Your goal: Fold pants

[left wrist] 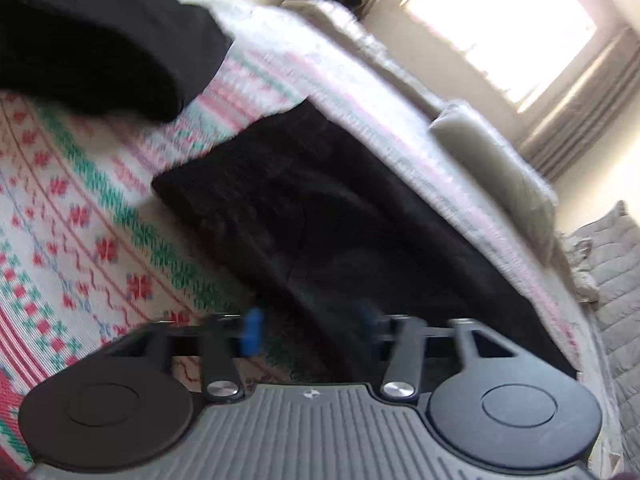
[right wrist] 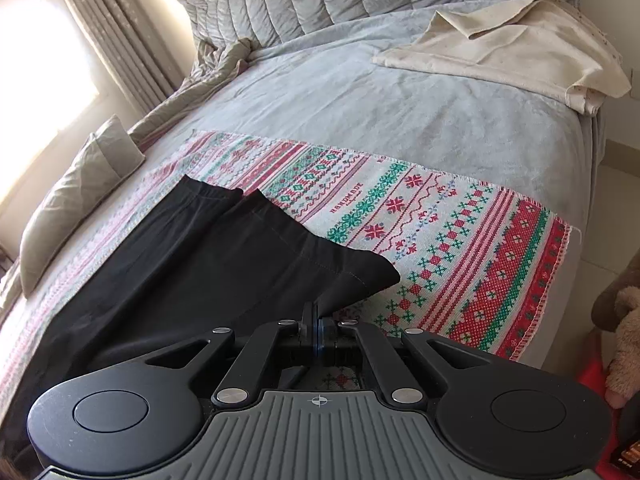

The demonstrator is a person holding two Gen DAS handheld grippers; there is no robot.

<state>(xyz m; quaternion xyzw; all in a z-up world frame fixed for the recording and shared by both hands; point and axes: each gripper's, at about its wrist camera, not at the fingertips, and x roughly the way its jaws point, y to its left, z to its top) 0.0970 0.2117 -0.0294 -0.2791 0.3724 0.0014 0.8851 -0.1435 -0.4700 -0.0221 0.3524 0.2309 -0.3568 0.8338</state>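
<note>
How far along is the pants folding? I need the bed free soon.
Done: the black pants lie spread on the patterned cloth, legs side by side. In hand: the right gripper is shut on the near edge of one leg, lifting it; the left gripper is open, with nothing visibly pinched. Left: no finished fold shows yet.

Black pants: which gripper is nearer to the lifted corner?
Right. The right gripper is shut on the black pants' corner; the left gripper is open above the fabric, gripping nothing.
</note>
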